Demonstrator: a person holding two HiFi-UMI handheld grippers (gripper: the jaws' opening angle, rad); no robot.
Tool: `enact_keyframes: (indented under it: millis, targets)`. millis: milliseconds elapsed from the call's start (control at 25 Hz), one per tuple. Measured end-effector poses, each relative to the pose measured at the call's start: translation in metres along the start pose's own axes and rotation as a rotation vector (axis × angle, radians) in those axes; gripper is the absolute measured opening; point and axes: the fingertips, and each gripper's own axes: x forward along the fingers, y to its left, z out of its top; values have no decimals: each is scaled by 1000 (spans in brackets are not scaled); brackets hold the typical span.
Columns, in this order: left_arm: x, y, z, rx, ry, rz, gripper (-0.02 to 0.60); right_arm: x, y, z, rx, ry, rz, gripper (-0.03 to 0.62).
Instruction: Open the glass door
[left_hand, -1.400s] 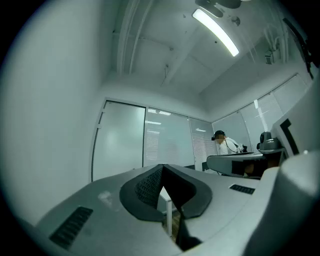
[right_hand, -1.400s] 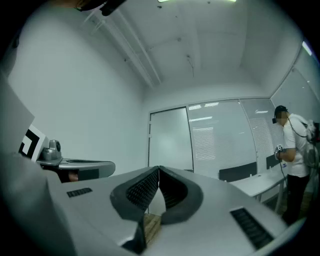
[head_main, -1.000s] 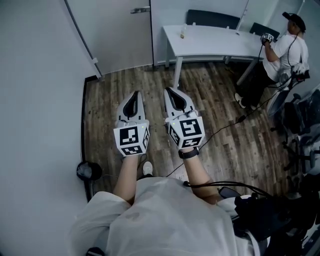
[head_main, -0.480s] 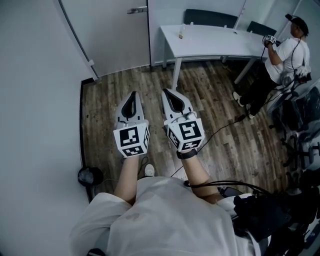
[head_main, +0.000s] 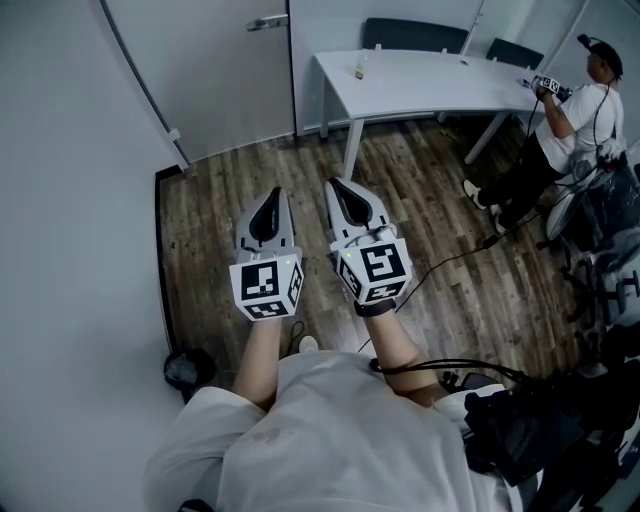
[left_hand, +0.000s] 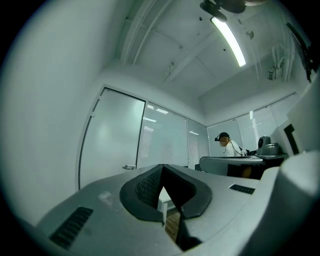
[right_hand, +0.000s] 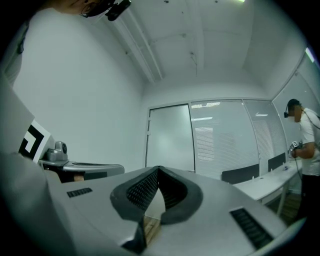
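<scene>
Head view: your left gripper (head_main: 273, 193) and right gripper (head_main: 338, 184) sit side by side, close together, pointing forward over the wood floor (head_main: 430, 190). Both have jaws together, nothing in them. The glass door (head_main: 225, 75) stands closed well ahead of the tips, a little to their left. A white table (head_main: 420, 75) lies ahead and to the right. Left gripper view: pads meet, empty; the door is beyond the tips and well apart, its handle (left_hand: 130, 167) just left of the jaws. Right gripper view: pads meet, empty; the door is straight beyond them.
</scene>
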Motion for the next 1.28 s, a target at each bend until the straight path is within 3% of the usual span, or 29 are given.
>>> enact_keyframes:
  millis: [320,720,880,1120,1280]
  targets:
    - [3,44,-18,-21,27,18,0,35,26,-16,-1,35,16,3]
    - [55,50,-38,-6,40,58,0,93,3,-41,44,35,120,3]
    - [121,63,-37,16,23,113,0,143,-39,-40,41,14,177,3]
    - [214,52,-20,46,-19,126,0,203,-124,-16,37,-51,195,3]
    - [254,50,-25,58,-9,140,0,229,-158,-26,63,-40,211,3]
